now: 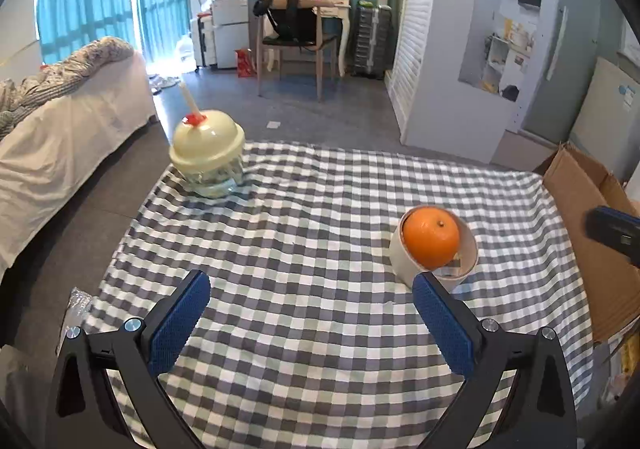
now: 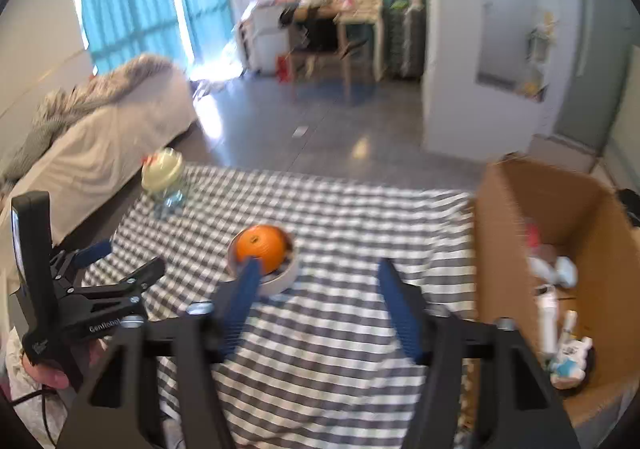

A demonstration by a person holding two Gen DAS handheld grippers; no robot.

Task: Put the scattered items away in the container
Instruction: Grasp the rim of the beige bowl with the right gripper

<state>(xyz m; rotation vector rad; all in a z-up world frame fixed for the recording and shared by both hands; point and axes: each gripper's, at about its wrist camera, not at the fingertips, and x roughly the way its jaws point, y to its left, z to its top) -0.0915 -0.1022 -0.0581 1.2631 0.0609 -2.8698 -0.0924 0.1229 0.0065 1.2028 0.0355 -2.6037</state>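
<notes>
An orange (image 1: pixel 431 237) rests on a white tape roll (image 1: pixel 412 263) on the checked tablecloth (image 1: pixel 304 233). A glass jar with a cream domed lid and straw (image 1: pixel 208 153) stands at the far left. My left gripper (image 1: pixel 312 285) is open and empty above the cloth, its right finger just in front of the roll. In the right wrist view, my right gripper (image 2: pixel 316 269) is open and empty, with the orange (image 2: pixel 260 245) and roll (image 2: pixel 280 281) beyond its left finger. The cardboard box (image 2: pixel 512 233) at right holds several small items. The jar (image 2: pixel 164 177) stands far left.
The box edge (image 1: pixel 580 201) shows at right in the left wrist view. The left gripper body (image 2: pixel 80 309) sits at the left of the right wrist view. A bed (image 1: pixel 60 129) stands left of the table. The right wrist view is blurred.
</notes>
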